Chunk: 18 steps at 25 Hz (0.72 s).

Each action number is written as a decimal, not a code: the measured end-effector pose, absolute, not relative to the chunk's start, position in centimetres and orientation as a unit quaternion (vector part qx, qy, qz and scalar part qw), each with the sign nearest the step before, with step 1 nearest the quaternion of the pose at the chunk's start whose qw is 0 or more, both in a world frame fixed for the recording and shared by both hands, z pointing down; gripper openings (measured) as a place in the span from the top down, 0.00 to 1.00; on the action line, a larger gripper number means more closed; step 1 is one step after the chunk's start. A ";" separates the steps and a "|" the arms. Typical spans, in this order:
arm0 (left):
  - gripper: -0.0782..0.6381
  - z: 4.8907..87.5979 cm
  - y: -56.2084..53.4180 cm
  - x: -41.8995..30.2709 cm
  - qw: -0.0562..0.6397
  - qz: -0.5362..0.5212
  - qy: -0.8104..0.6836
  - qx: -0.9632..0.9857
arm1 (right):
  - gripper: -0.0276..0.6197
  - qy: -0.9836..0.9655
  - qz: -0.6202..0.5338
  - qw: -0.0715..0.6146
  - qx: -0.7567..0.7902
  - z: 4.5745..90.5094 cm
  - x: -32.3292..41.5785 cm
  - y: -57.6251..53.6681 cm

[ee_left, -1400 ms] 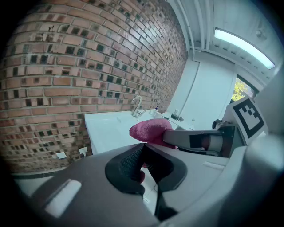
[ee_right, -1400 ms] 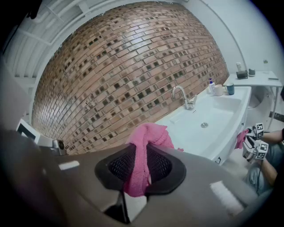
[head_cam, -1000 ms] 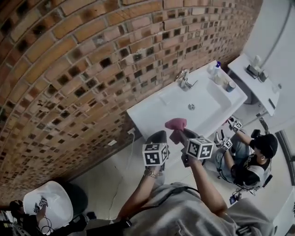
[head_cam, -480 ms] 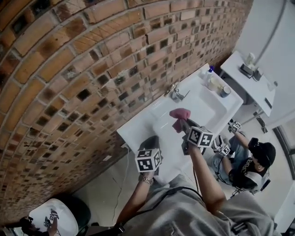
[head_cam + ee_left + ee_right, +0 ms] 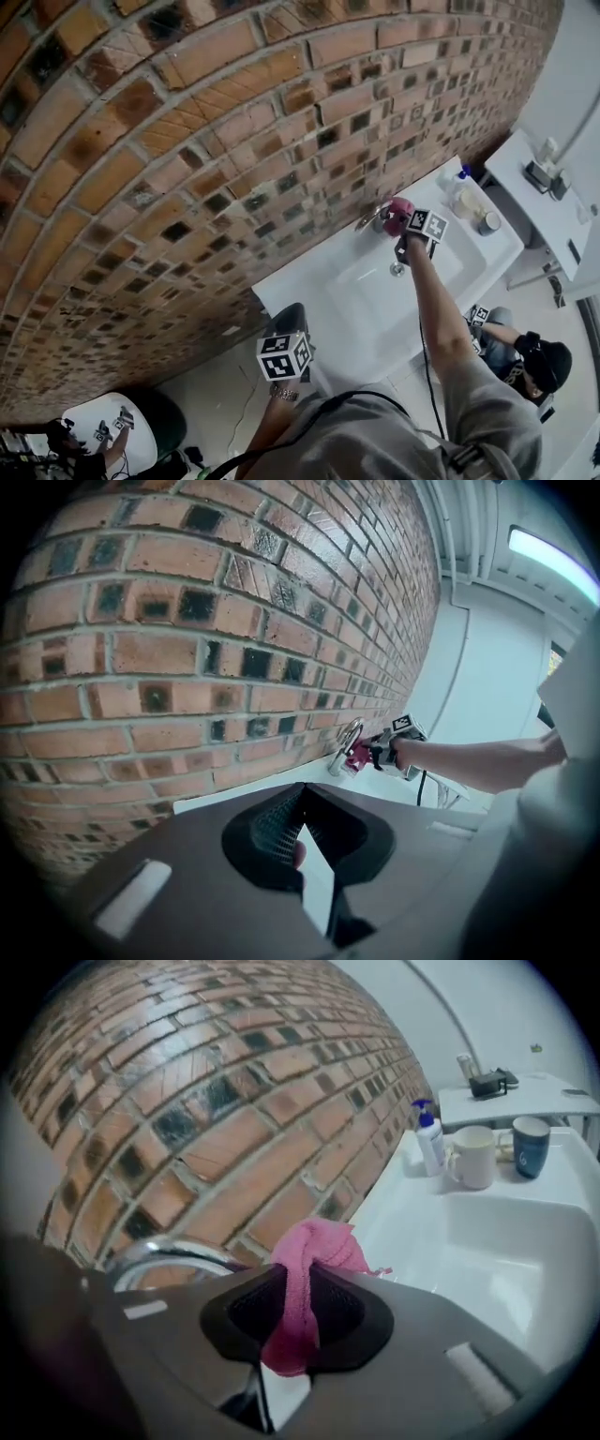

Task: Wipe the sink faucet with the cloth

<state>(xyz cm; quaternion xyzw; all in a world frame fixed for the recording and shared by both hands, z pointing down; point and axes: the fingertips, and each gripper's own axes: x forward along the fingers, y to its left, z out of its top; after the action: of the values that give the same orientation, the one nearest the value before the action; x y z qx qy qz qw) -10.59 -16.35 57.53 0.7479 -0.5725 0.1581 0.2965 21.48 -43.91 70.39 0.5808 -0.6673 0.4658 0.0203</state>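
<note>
A chrome faucet [image 5: 368, 218] stands at the back of a white sink [image 5: 361, 319] against the brick wall. My right gripper [image 5: 405, 221] is shut on a pink cloth [image 5: 397, 211] and holds it against the faucet's right side. In the right gripper view the cloth [image 5: 311, 1258] bunches out between the jaws, with the faucet's curved spout [image 5: 169, 1254] just left of it. My left gripper [image 5: 289, 317] hangs back below the sink's front left corner, shut with nothing in it. From the left gripper view [image 5: 300, 803] the faucet [image 5: 344, 748] and cloth [image 5: 359, 756] show far off.
A soap pump bottle [image 5: 428, 1138], a cream mug [image 5: 473, 1157] and a blue mug [image 5: 531, 1146] stand on the sink's right ledge. The drain [image 5: 397, 270] lies in the basin. A white side table [image 5: 553, 202] is beyond. A person [image 5: 536, 364] sits on the floor at right.
My right gripper has carried the pink cloth from over the sink's front edge up to the faucet. The left gripper has stayed low by the front of the sink.
</note>
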 end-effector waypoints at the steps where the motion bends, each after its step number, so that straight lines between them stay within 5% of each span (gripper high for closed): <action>1: 0.86 57.7 -16.5 -10.6 0.299 0.159 -0.574 0.745 | 0.85 -0.671 0.473 0.030 0.570 71.4 20.8 -44.1; 10: 0.86 57.7 -20.1 -9.7 0.299 0.148 -0.568 0.752 | 0.86 -0.726 0.428 -0.099 0.529 62.9 19.2 -44.8; 18: 0.86 57.4 -21.4 -6.3 0.291 0.148 -0.538 0.777 | 0.86 -0.831 0.231 0.041 0.505 57.5 12.0 -39.6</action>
<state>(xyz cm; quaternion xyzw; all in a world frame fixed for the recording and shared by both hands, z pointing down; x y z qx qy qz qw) -6.31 -21.45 57.41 0.7768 -0.5384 0.1482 0.2910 12.03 -39.55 57.55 0.5048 -0.8308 0.2309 0.0407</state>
